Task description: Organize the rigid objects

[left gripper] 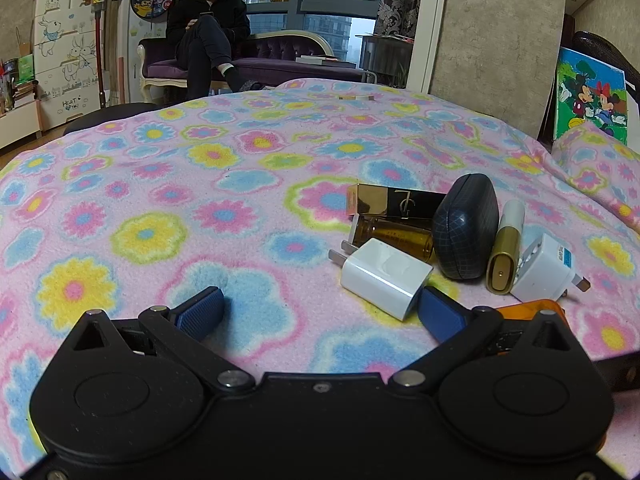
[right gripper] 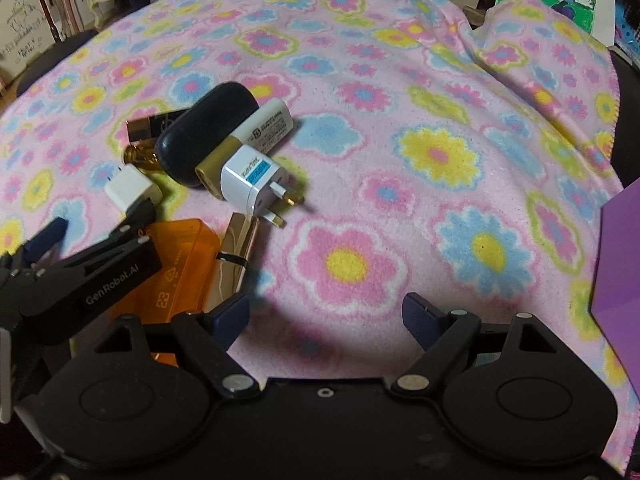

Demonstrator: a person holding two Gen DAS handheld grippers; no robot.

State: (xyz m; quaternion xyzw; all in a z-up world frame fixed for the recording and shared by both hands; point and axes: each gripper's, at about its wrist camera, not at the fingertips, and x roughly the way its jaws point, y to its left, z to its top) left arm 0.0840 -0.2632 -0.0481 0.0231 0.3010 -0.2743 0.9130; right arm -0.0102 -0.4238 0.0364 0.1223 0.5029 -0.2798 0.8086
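Observation:
A cluster of small objects lies on the flowered blanket (left gripper: 160, 184): a white charger (left gripper: 384, 278), an amber bottle (left gripper: 396, 238), a gold box (left gripper: 394, 202), a dark oval case (left gripper: 466, 226), a gold-and-white tube (left gripper: 506, 252) and a white travel adapter (left gripper: 546, 266). My left gripper (left gripper: 320, 314) is open, its right finger beside the white charger. The cluster also shows in the right wrist view, with the adapter (right gripper: 254, 182), the case (right gripper: 206, 132) and the charger (right gripper: 130, 192). My right gripper (right gripper: 324, 318) is open and empty over bare blanket. An orange box (right gripper: 176, 264) lies beside the left gripper.
A purple box (right gripper: 620, 264) stands at the right edge. A gold strip (right gripper: 236, 248) lies by the orange box. A small flat item (left gripper: 356, 97) lies at the blanket's far edge. A person sits on a sofa (left gripper: 208, 32) beyond. A cartoon picture (left gripper: 590, 96) leans at the right.

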